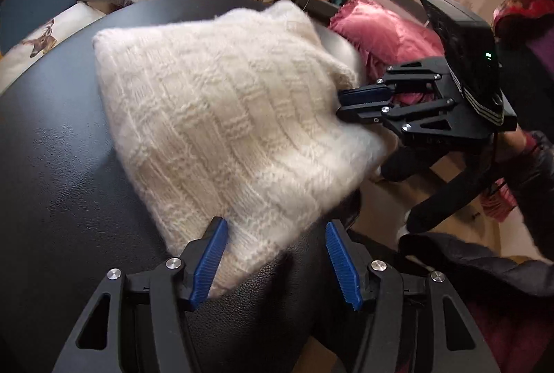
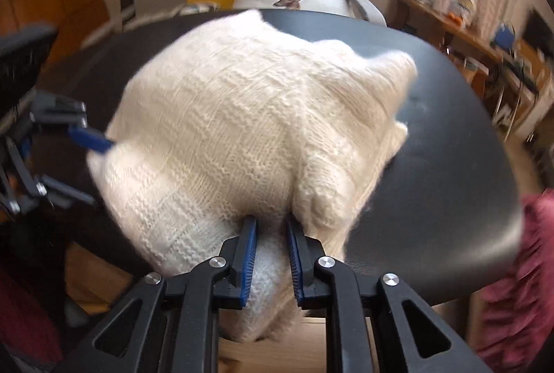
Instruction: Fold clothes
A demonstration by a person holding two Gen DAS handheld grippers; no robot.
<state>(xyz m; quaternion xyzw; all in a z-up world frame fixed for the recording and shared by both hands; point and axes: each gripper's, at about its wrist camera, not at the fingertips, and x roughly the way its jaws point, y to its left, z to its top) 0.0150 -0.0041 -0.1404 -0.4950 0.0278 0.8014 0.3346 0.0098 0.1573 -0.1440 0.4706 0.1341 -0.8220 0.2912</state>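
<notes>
Right gripper is pinching the cream sweater dead ahead; left gripper is hanging wide apart, probably just brushing its corner.

Fuzzy wool on grained black leatherette

The cream sweater is chunky ribbed knit, matt and hairy. The table top looks pebbled, faintly glossy; at 6 o'clock, ridged blue plastic pads meet matt black plastic.

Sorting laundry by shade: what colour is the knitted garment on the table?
Cream white, with a ribbed knit texture; the sweater shows best in the left wrist view.
</notes>
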